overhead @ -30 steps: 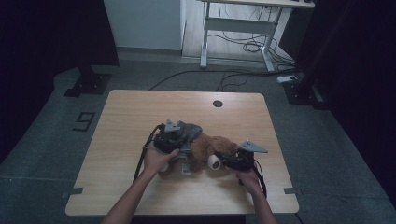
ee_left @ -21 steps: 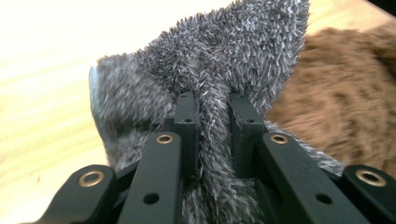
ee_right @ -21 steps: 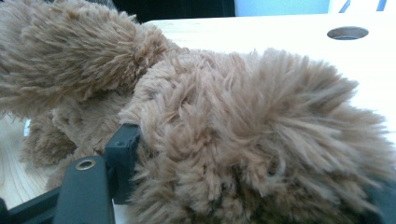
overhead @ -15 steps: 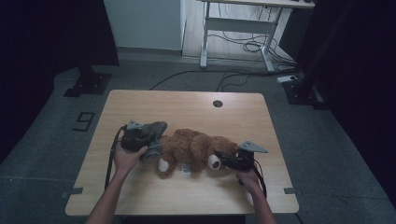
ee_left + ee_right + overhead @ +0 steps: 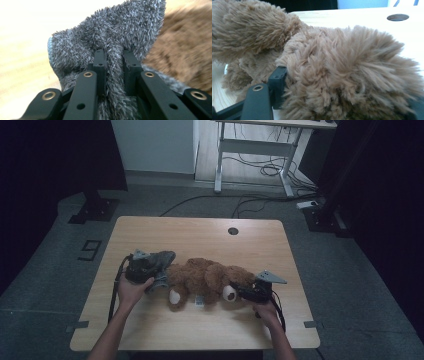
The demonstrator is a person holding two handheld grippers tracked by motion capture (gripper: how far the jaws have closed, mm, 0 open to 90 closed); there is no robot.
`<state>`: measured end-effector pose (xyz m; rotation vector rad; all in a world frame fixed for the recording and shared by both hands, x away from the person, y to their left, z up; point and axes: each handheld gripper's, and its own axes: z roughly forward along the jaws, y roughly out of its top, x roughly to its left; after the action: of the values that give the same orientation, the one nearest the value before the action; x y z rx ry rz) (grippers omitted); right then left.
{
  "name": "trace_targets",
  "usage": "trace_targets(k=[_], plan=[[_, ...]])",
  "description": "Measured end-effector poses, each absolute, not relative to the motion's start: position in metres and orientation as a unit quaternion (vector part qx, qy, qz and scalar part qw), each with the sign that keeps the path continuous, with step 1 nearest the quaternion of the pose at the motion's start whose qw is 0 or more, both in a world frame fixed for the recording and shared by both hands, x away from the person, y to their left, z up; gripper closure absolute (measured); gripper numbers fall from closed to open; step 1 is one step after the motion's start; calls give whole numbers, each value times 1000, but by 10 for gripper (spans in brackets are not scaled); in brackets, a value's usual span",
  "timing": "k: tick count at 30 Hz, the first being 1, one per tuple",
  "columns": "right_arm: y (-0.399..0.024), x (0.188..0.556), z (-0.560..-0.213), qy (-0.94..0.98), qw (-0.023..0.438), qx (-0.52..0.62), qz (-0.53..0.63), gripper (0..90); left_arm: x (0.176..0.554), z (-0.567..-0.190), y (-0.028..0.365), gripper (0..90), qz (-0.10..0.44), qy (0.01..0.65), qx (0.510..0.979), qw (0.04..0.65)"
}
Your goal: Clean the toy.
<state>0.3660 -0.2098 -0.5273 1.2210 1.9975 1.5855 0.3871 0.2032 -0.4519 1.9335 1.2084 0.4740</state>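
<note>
A brown teddy bear lies stretched across the wooden table. My left gripper sits at the bear's left end, shut on a grey fuzzy cloth. In the left gripper view a fold of the grey cloth is pinched between the jaws of the left gripper, and the bear's fur lies just beyond on the right. At the bear's right end, my right gripper is closed on the plush. In the right gripper view the brown fur bulges between the jaws of the right gripper, hiding the right one.
A round cable hole sits near the table's far edge. A small white tag lies under the bear. Beyond the table, a desk frame and cables stand on the grey floor.
My left gripper has moved left along the table with the grey cloth in it, away from the bear's middle. The bear now lies more stretched out. The right gripper has stayed put.
</note>
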Motion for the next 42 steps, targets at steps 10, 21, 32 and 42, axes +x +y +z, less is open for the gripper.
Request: trace_targets(k=[10,21,32,42], plan=[[-209,364,-526,701,163,422,551,314,404,-413,110,750,167,402,800,414],[-209,363,-524,708,163,410,552,258,418,-458,106,763,95,430,802,404],[-227,362,-485,697,120,419,570,119,392,-466,111,773,112,417,804,409],[-216,375,-481,746,106,412,512,34,363,-468,114,773,124,393,808,421]])
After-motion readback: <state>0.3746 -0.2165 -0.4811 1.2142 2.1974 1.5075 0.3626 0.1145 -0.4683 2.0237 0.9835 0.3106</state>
